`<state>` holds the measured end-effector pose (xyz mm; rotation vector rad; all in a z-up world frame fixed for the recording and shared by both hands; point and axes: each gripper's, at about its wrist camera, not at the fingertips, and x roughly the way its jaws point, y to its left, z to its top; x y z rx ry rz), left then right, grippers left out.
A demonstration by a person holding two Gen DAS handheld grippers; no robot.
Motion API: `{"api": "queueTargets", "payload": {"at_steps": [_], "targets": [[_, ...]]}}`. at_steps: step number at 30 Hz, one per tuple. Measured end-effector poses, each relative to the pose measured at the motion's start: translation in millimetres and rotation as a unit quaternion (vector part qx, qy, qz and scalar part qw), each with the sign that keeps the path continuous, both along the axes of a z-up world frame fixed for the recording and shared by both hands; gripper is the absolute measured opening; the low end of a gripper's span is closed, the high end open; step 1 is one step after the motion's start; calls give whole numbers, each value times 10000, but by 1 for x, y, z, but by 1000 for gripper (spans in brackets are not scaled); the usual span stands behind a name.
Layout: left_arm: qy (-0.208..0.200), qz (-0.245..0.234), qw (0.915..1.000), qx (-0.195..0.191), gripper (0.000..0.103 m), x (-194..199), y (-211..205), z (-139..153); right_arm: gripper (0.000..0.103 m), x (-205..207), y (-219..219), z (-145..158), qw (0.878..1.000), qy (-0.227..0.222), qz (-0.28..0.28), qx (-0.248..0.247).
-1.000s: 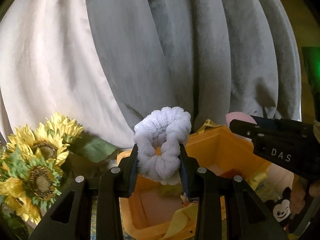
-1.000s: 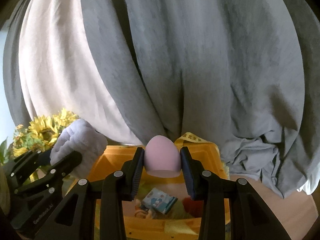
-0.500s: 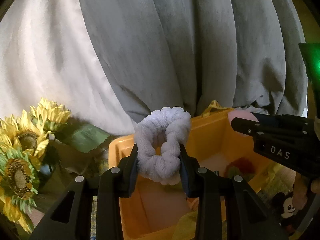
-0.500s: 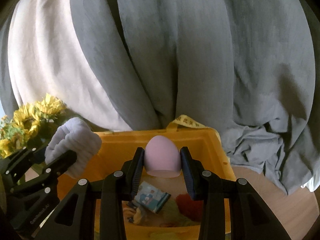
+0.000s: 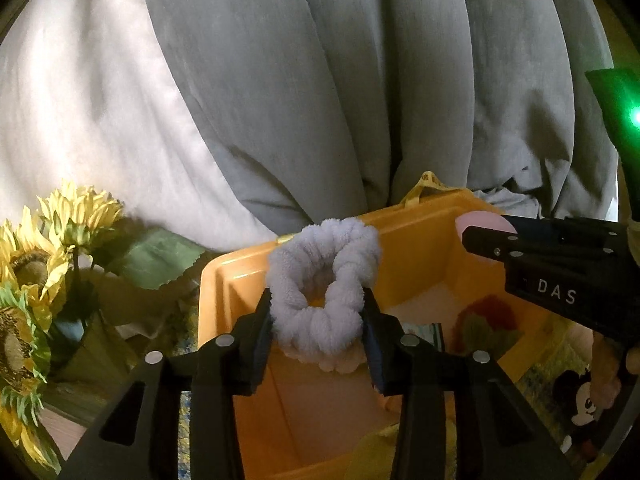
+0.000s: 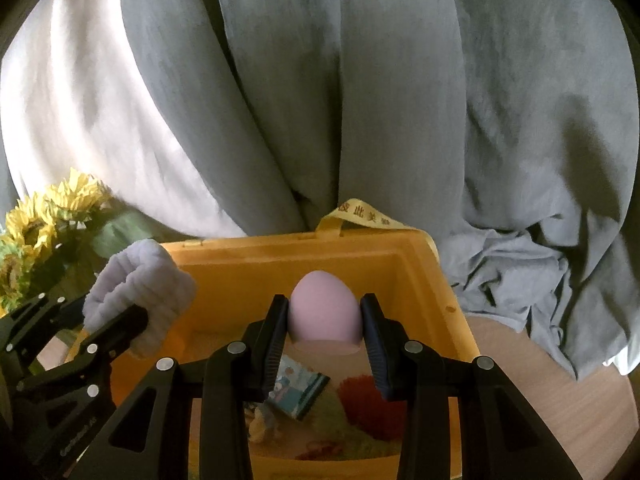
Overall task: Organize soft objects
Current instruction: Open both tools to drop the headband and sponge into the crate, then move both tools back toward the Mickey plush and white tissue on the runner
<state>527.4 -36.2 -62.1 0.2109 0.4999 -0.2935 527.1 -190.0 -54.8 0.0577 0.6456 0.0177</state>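
Observation:
A fluffy pale lilac scrunchie sits between the pads of my left gripper, whose jaws are opening while both pads still touch it. It hangs over the near left part of an orange plastic bin. The right wrist view shows the same scrunchie at the left. My right gripper is shut on a pink egg-shaped sponge above the middle of the bin. From the left wrist view that sponge peeks out at the right gripper's tip.
Inside the bin lie a small printed packet and a red fluffy item. Artificial sunflowers stand left of it. Grey curtain folds hang close behind. Bare wooden surface shows to the right.
Both grippers have sunk toward the bin, so more of its inside shows. The left jaws stand slightly wider around the scrunchie. The right grip on the sponge is unchanged.

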Motion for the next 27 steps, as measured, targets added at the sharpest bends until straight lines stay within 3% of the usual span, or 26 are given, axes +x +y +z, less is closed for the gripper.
{"api": "queueTargets", "payload": {"at_steps": [2,6,11,15,27], "targets": [[25,-5,10000,-16,47,0,-1,0,40,1,-1,-1,10000,41,-24,17],[4,-3,10000,-62,55,-1,0,1,57,0,-2,-2,10000,45,-61,7],[-48,11,10000,-71,68,-7,-1,5,57,-2,-5,1,9999,32,-153,9],[-111,91,9999,-77,83,-14,-2,11,59,-8,-8,6,9998,-1,-179,19],[-415,253,9987,-161,94,-53,-1,43,69,-45,-14,37,9989,-301,-346,68]]}}
